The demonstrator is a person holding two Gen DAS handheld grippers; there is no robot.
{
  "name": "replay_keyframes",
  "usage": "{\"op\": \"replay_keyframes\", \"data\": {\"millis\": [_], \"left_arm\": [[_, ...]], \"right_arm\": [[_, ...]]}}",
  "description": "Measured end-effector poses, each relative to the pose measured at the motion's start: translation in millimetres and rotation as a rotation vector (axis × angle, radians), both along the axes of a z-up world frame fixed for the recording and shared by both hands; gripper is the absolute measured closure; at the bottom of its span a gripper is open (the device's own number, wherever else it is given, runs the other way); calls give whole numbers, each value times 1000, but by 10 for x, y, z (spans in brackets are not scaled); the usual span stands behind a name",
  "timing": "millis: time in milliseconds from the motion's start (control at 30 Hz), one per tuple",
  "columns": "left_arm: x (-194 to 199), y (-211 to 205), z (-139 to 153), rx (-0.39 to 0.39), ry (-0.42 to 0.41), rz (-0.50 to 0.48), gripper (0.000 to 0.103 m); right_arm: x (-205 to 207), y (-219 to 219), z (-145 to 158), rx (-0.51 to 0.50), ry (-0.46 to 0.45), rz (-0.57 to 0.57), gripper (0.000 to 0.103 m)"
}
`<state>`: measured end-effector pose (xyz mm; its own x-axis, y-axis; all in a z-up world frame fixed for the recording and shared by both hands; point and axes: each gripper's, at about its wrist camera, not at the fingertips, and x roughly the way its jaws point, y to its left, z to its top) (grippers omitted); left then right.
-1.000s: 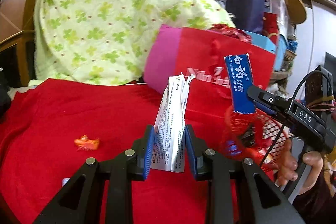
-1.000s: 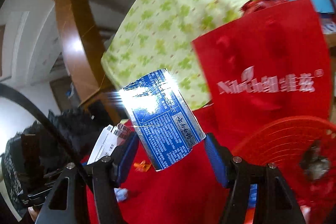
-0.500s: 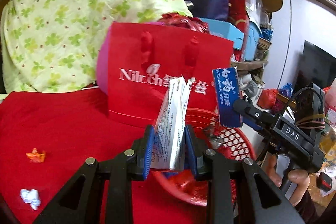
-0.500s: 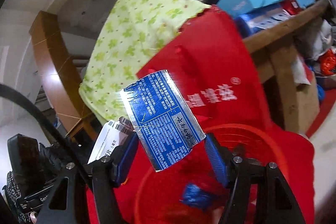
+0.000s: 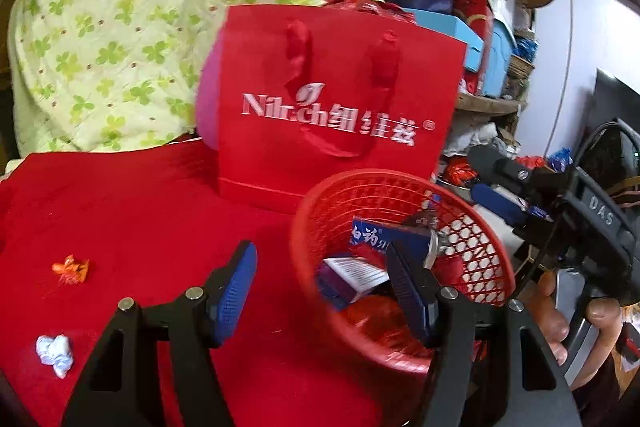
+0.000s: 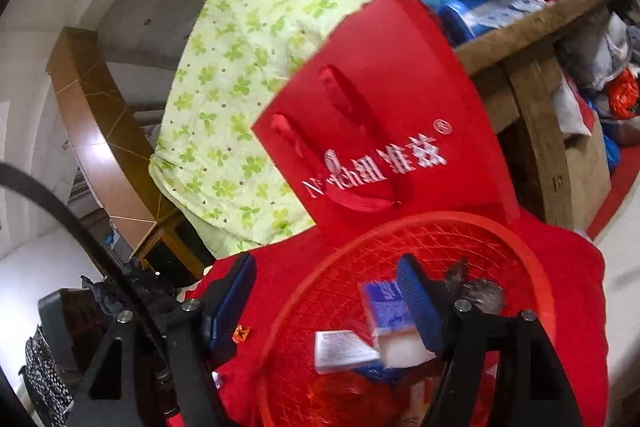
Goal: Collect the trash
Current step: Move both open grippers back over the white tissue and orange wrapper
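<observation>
Now both the left tongs (image 5: 320, 291) and right tongs (image 6: 326, 301) gape empty over the red mesh basket (image 5: 476, 299), where the blue toothpaste box (image 5: 384, 237) and white carton (image 6: 340, 351) lie.

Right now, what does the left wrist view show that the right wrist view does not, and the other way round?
Only the left wrist view shows the white wad on the red cloth and the right hand-held gripper seen from outside. Only the right wrist view shows the wooden shelf from below. Both share the basket holding the blue box, the red bag, the orange wrapper and open jaws.
</observation>
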<state>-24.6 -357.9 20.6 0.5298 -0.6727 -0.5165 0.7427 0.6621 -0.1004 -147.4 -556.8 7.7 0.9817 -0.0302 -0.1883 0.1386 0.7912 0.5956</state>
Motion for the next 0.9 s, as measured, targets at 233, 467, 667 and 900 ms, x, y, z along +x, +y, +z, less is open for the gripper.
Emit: {"op": "replay_keyframes", "data": {"millis": [233, 467, 667, 900], "left_arm": [[102, 530, -50, 18, -34, 96, 31], [299, 1090, -110, 50, -21, 232, 31], [416, 1484, -150, 70, -12, 341, 31], [427, 1700, -164, 73, -27, 382, 31]], "right_arm": [[228, 510, 182, -108, -50, 65, 27], [416, 968, 289, -177, -98, 175, 27], [569, 1236, 286, -193, -99, 245, 27], [754, 1582, 239, -226, -79, 339, 27]]}}
